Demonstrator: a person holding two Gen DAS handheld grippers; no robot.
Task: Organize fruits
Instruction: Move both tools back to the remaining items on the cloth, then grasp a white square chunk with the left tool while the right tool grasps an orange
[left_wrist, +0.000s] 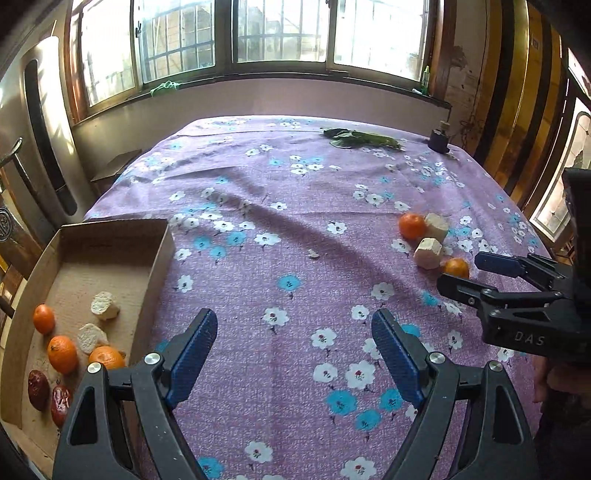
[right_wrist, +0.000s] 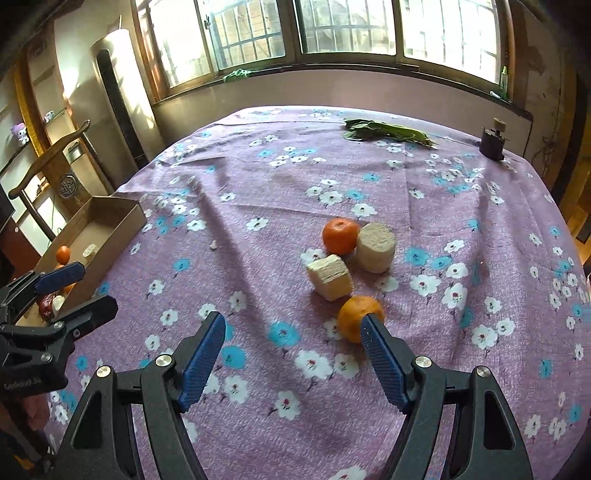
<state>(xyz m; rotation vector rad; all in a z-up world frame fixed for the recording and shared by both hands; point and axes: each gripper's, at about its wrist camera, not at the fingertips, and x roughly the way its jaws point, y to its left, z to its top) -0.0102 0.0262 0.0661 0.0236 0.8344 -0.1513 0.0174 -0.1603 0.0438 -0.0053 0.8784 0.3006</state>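
Note:
My left gripper (left_wrist: 295, 321) is open over bare tablecloth, with nothing between its blue pads. Left of it a cardboard box (left_wrist: 110, 225) holds three oranges (left_wrist: 62, 352), two pale cut chunks (left_wrist: 105, 304) and two red dates (left_wrist: 38, 389). My right gripper (right_wrist: 294, 321) is open too and holds nothing. Its right fingertip (right_wrist: 371, 325) stands just in front of a near orange (right_wrist: 352, 314). Beyond lie a blocky pale chunk (right_wrist: 330, 277), a round pale chunk (right_wrist: 376, 246) and a second orange (right_wrist: 340, 235). The right gripper (left_wrist: 460, 271) shows in the left wrist view beside that group.
A purple flowered cloth (left_wrist: 295, 206) covers the table. Green leaves (right_wrist: 384, 130) and a small dark object (right_wrist: 493, 142) lie at the far edge under the window. A small crumb (left_wrist: 313, 253) sits mid-table. A wooden chair (right_wrist: 55, 155) stands beyond the box (right_wrist: 114, 236). The left gripper (right_wrist: 94, 286) shows at the left edge.

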